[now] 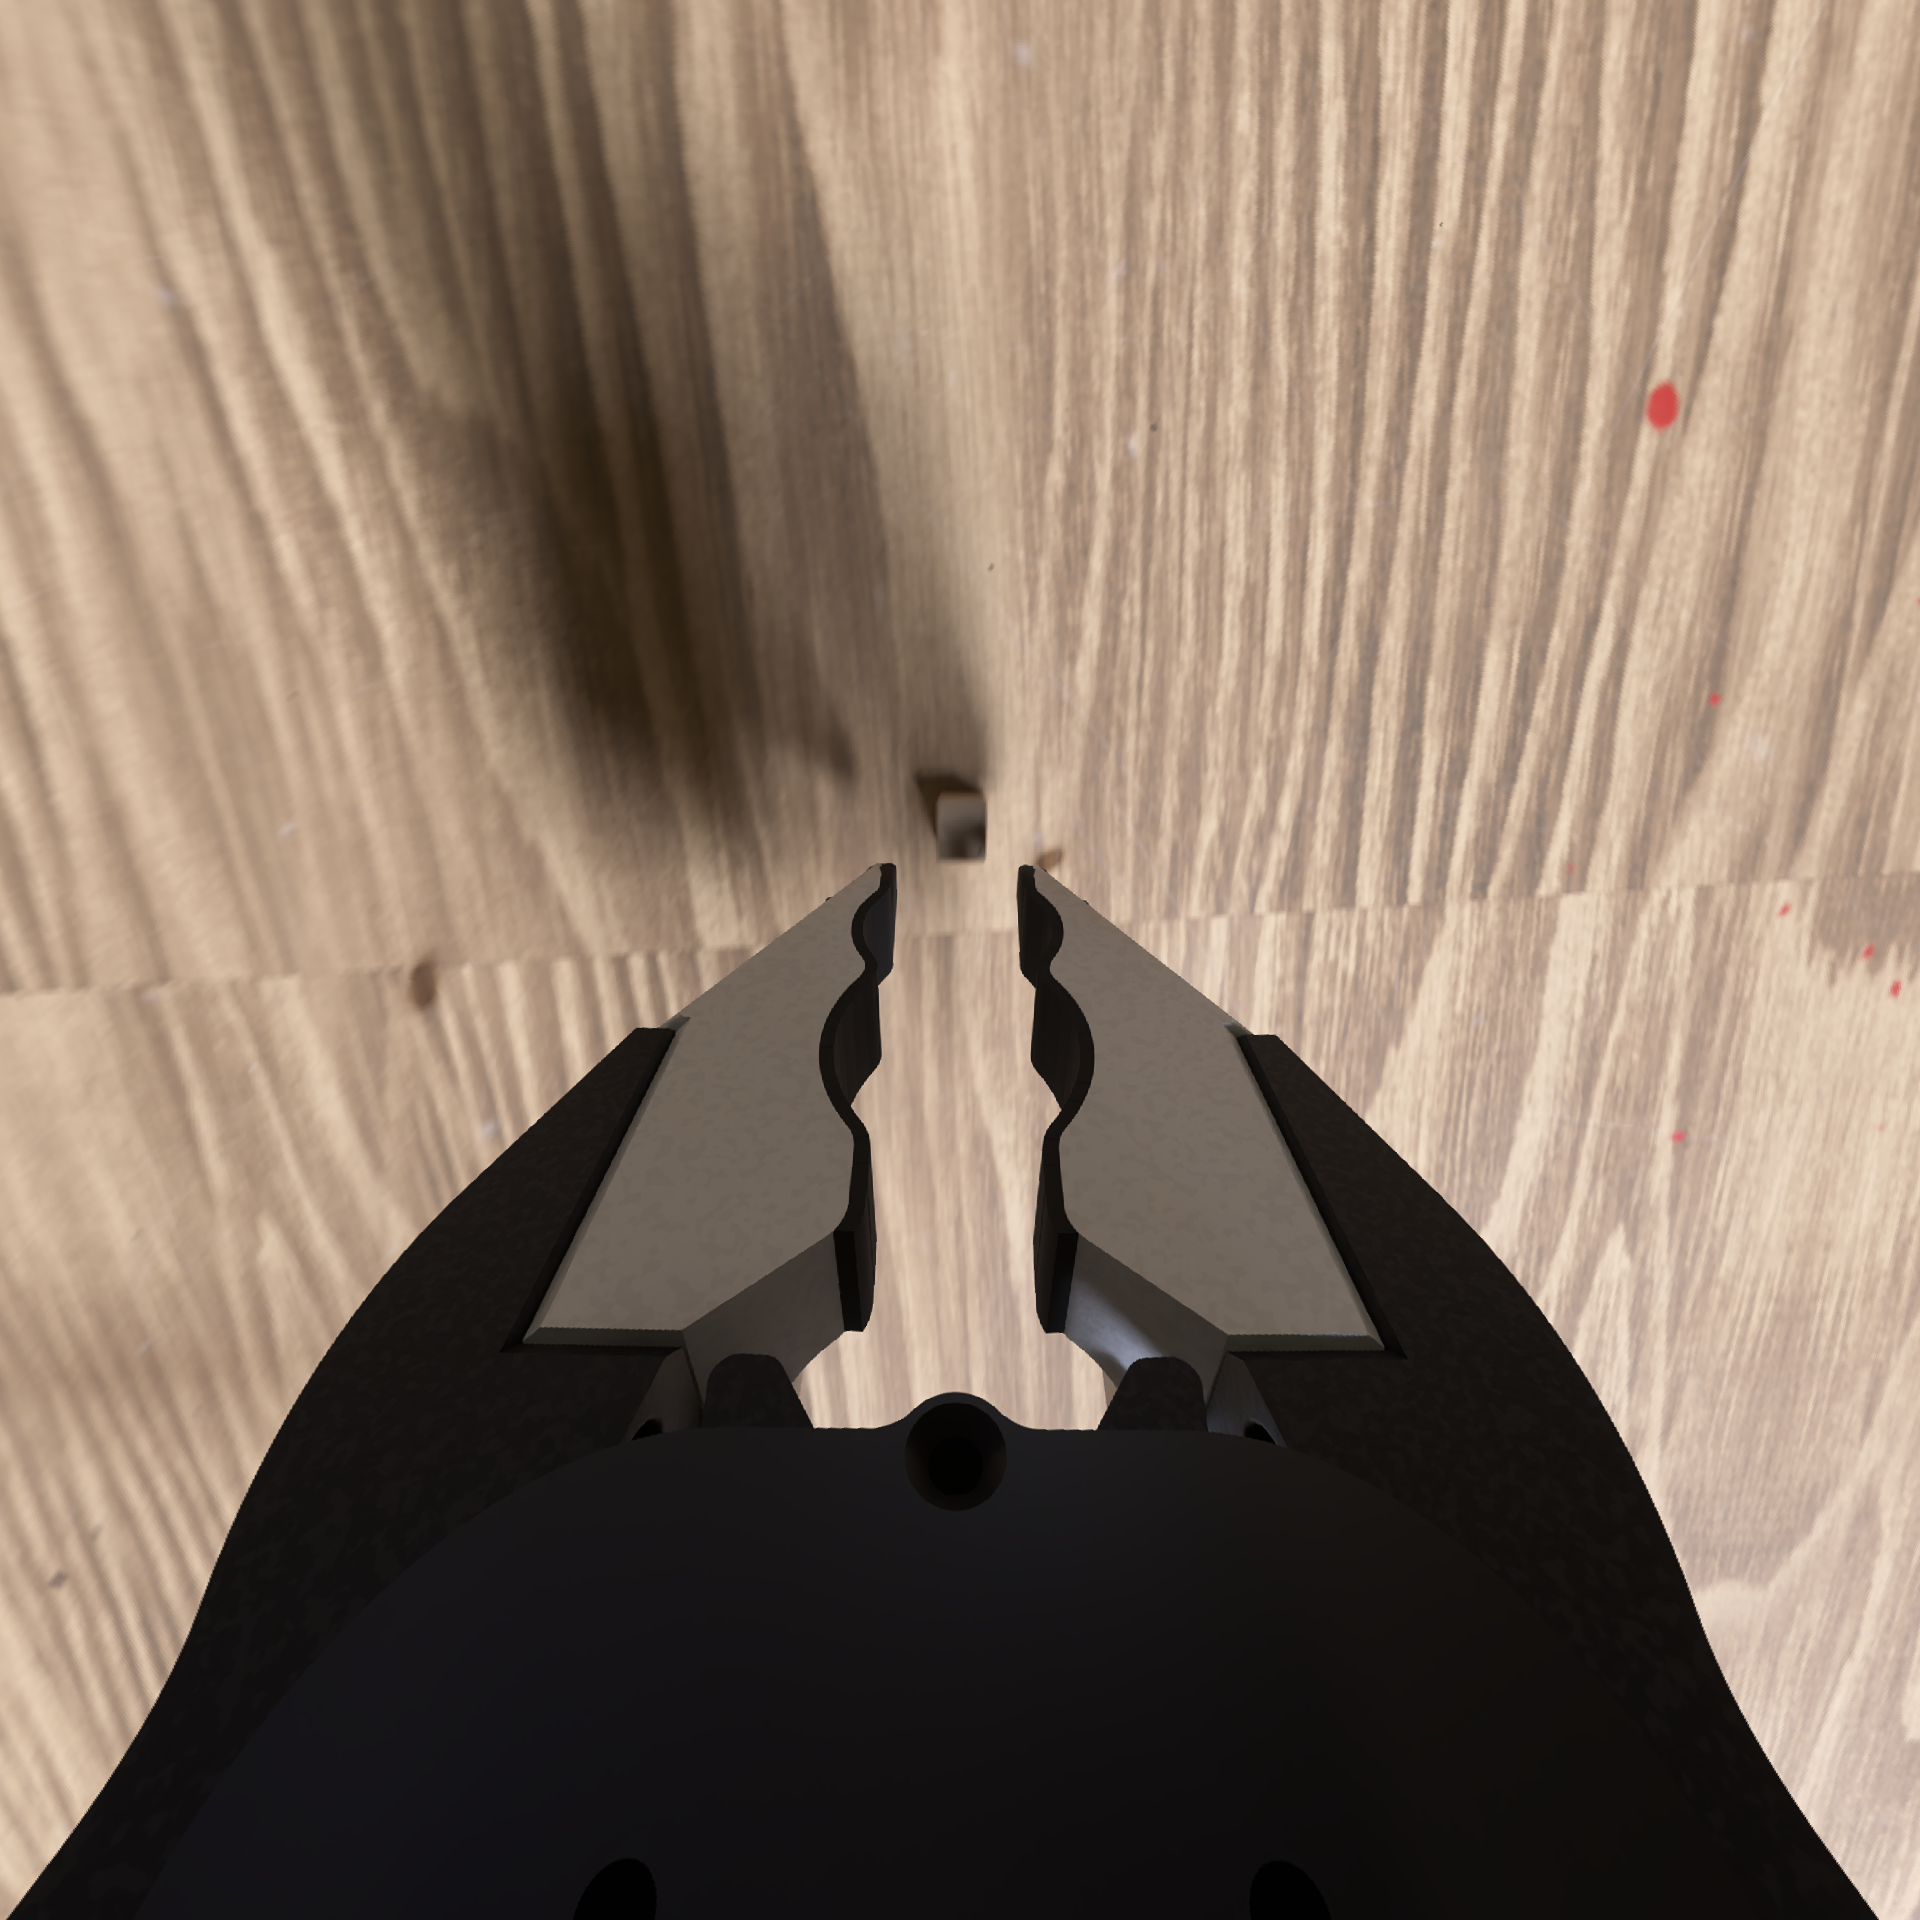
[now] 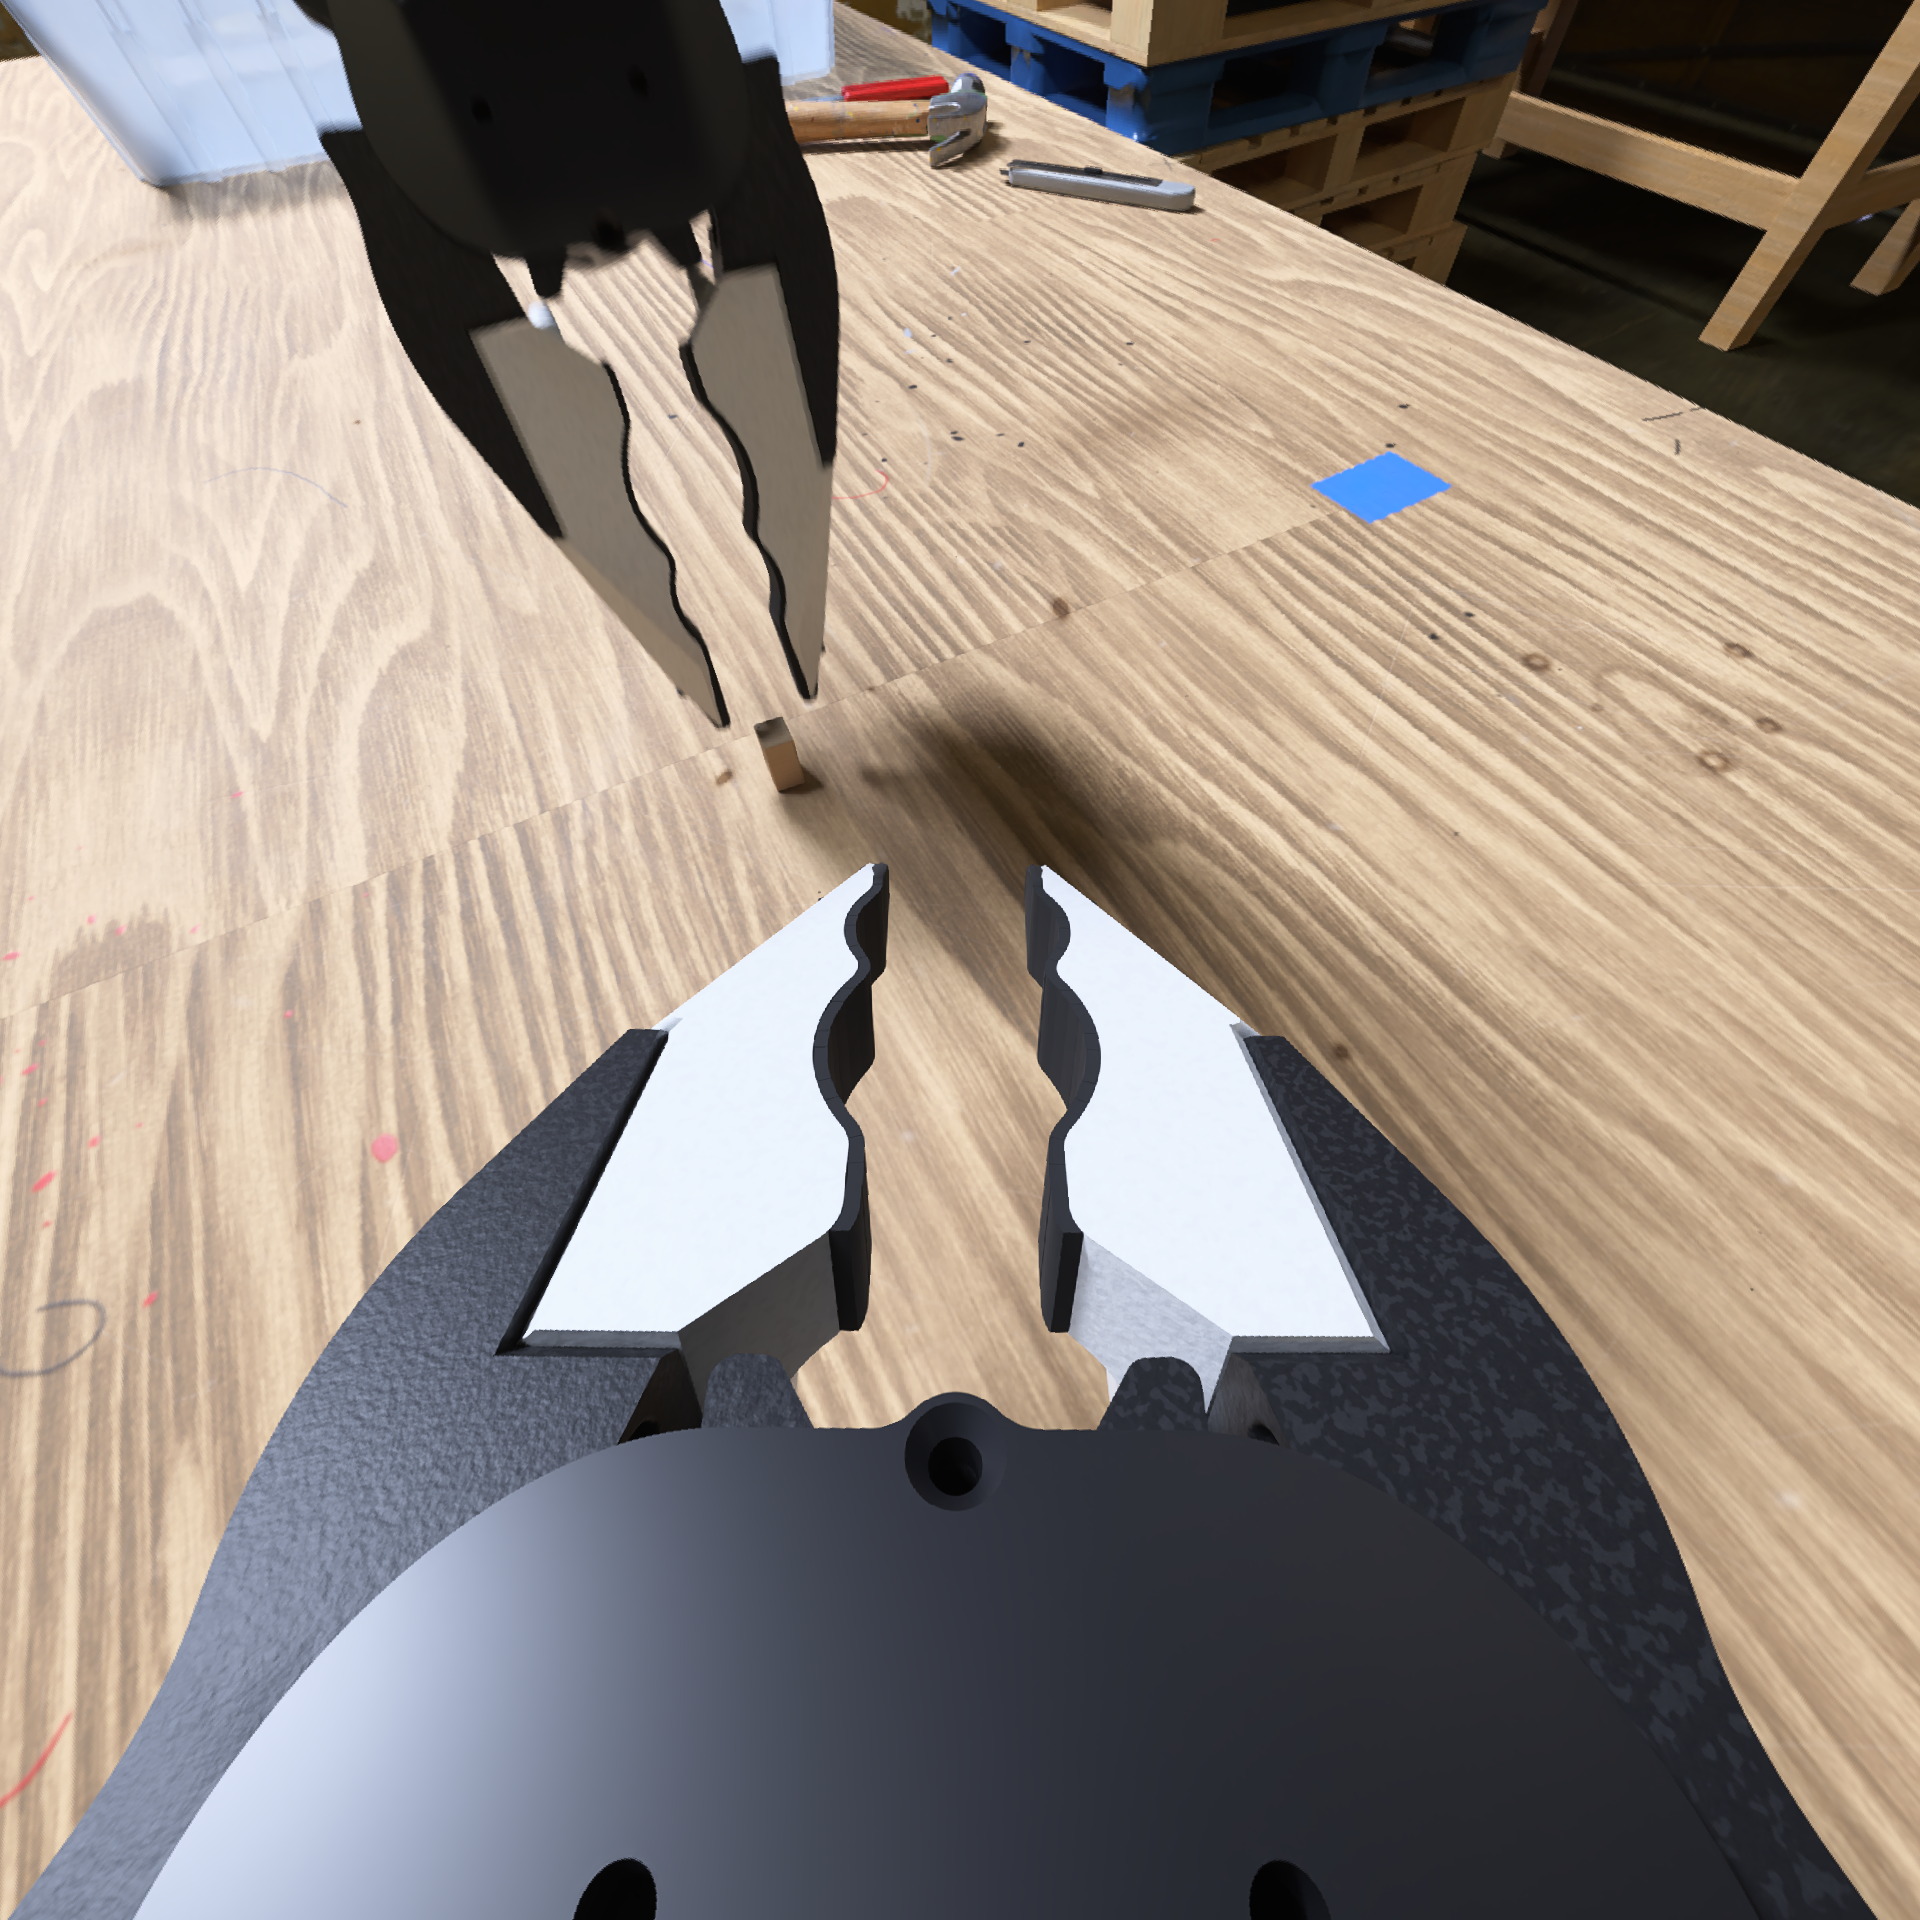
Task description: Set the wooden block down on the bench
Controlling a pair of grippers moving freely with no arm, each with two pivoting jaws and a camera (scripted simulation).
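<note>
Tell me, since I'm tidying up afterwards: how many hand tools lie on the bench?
2: a hammer and a utility knife just right of it, both at the bench's far edge. Others may be out of view.

Right gripper (image 2: pixel 956 883) parted and empty over the plywood bench (image 2: pixel 1455 831), small wooden block (image 2: pixel 781 756) standing ahead of its tips, left gripper (image 2: pixel 764 701) open just above the block, hammer (image 2: pixel 899 116), utility knife (image 2: pixel 1101 187) and blue square (image 2: pixel 1380 485) far beyond

Matt, strongly grained plywood forms the tabletop (image 2: pixel 1455 831), flecked with red paint. The small block (image 2: pixel 779 756) is pale, smooth wood. Both tongs, left (image 1: pixel 956 871) and right (image 2: pixel 956 871), pair brushed grey metal plates with rough-textured black plastic.
</note>
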